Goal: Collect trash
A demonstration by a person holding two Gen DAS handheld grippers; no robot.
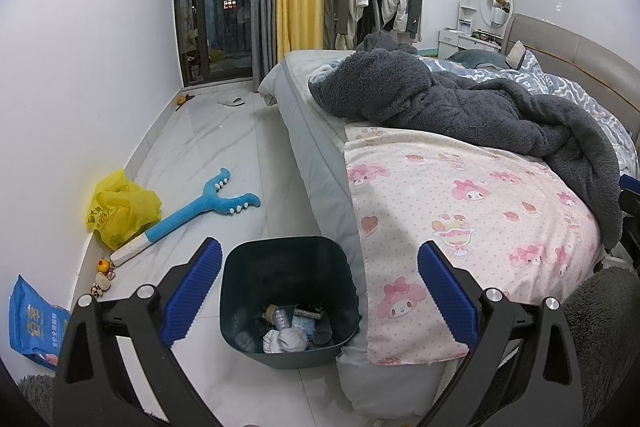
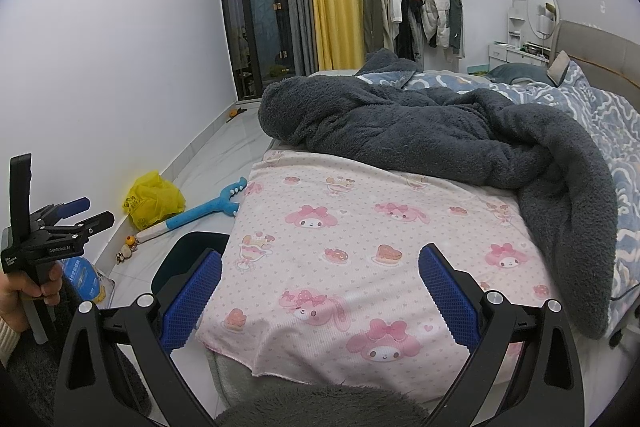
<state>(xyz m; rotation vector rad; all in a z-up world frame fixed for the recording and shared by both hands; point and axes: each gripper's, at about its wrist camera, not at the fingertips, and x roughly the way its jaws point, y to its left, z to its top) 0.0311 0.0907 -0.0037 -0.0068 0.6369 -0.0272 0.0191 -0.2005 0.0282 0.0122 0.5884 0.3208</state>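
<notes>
The bin (image 1: 288, 301) stands on the floor against the bed (image 1: 320, 163), partly filled with tissue, a small bottle and wrappers. The left gripper (image 1: 320, 291) hangs above it, jaws wide and empty. The right gripper (image 2: 320, 291), also wide and empty, faces the pink sheet (image 2: 360, 239). A yellow bag (image 1: 120, 209) by the wall looks light, soft and crushable; pinch a raised fold. A blue packet (image 1: 34, 323) is cut off by the frame edge. The bag's contents are hidden.
</notes>
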